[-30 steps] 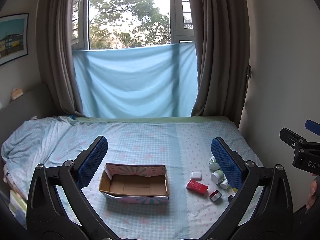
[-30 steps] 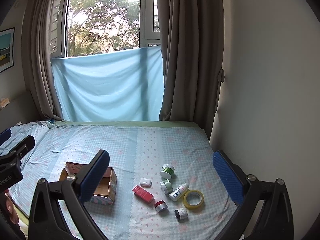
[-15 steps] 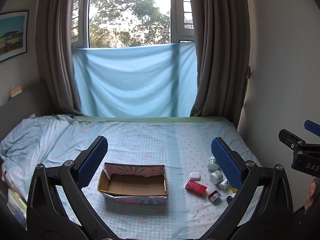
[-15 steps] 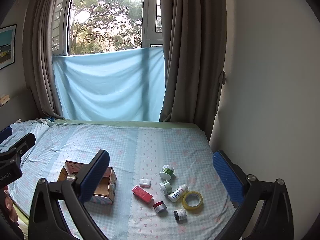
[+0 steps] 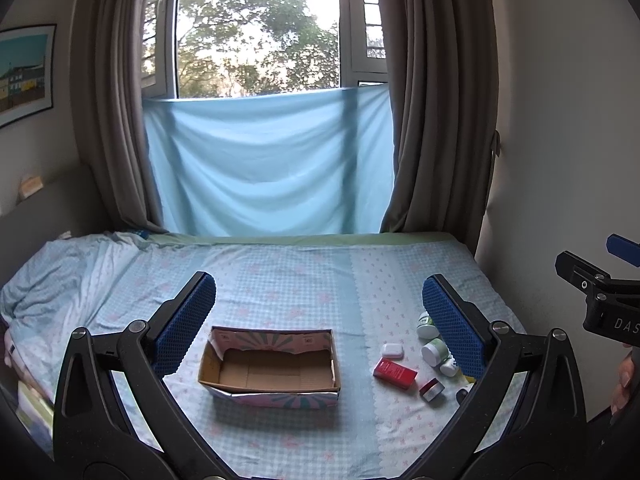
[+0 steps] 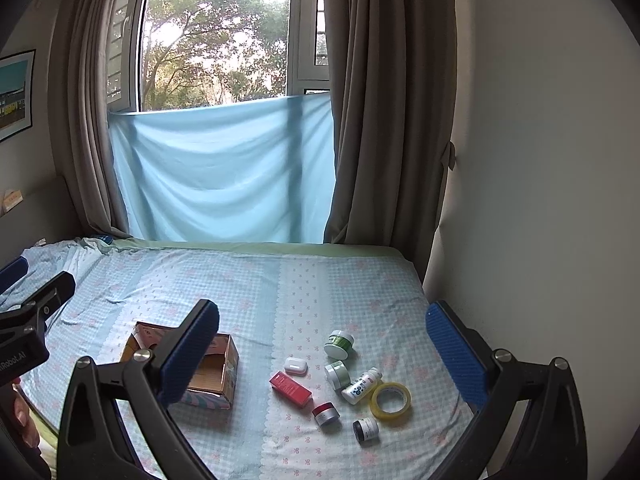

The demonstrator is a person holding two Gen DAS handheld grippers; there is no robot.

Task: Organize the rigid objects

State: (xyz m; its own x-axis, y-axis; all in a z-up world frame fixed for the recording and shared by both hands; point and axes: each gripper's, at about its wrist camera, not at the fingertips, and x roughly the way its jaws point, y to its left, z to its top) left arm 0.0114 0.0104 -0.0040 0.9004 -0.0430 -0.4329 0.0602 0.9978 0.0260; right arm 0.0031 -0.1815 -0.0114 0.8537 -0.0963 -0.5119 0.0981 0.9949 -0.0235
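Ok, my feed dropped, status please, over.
Left gripper and right gripper open, holding nothing, above the bed. Box empty. Items loose beside it. Nothing in the way.

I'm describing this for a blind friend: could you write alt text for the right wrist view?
The open right gripper hovers above a bed where small items lie loose: jars, a red box, a white case, a white bottle and a tape roll. An open cardboard box sits to their left, before a curtained window.
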